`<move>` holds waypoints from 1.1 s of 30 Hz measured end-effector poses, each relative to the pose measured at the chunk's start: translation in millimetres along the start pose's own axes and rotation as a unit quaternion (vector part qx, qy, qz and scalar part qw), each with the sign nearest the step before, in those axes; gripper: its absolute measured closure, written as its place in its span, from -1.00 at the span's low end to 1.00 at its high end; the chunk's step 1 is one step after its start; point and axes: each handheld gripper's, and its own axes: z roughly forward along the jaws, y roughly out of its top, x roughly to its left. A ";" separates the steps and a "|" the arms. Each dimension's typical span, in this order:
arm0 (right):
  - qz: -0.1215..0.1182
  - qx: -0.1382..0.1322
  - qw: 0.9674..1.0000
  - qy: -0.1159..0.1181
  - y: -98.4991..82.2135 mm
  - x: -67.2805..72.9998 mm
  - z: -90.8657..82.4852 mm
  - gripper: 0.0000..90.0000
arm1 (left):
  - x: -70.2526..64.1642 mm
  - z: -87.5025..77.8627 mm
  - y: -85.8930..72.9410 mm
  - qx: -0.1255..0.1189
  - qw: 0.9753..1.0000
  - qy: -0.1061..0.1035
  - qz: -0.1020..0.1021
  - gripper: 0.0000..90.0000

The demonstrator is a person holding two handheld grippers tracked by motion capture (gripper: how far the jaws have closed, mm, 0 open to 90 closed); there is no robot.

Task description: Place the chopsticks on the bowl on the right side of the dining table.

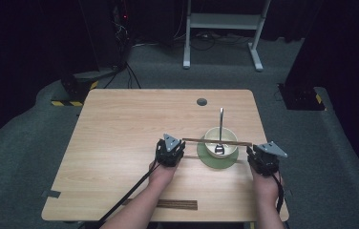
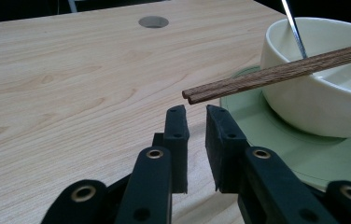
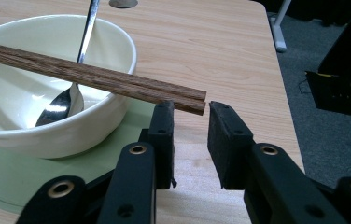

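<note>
- Pair of dark-brown wooden chopsticks (image 1: 216, 141) lying across the cream ceramic bowl (image 1: 228, 148) rim — one end just ahead of each gripper.
- Left gripper (image 2: 196, 116) and right gripper (image 3: 190, 112): jaws standing narrowly apart, gripping nothing.
- Judging: light, stiff, roll-prone — pinching both sticks together near an end looks safest.

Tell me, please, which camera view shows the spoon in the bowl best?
The right gripper view: the spoon shows its bowl end resting inside the bowl, handle leaning on the rim. The high view shows it small; the left gripper view shows a stretch of handle.
</note>
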 end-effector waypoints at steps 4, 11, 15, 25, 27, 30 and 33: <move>0.001 -0.001 1.000 -0.001 0.3 0.2 -0.5 0.51 | 0.0 -0.4 0.0 0.001 1.000 0.001 0.001 0.64; 0.000 0.000 1.000 -0.002 -0.4 0.1 -0.7 0.47 | 0.0 -2.0 -0.2 0.002 1.000 0.001 0.005 0.44; 0.000 -0.002 1.000 0.007 -1.3 0.4 -3.1 0.28 | 2.3 -1.2 -2.2 0.009 1.000 -0.006 0.002 0.34; -0.008 -0.025 1.000 0.013 8.2 14.5 -9.7 -0.15 | 23.5 -19.5 -5.2 0.028 0.999 -0.039 0.019 0.03; -0.013 -0.027 0.999 0.020 11.2 20.7 -10.8 -0.23 | 34.9 -29.5 -9.0 0.039 0.998 -0.042 0.023 -0.07; -0.016 -0.027 0.999 0.036 15.1 33.3 -12.2 -0.29 | 56.8 -51.5 -17.2 0.039 0.998 -0.030 0.034 -0.13; -0.018 -0.027 0.998 0.055 17.7 48.5 -14.0 -0.33 | 83.6 -76.4 -27.3 0.041 0.999 -0.011 0.033 -0.15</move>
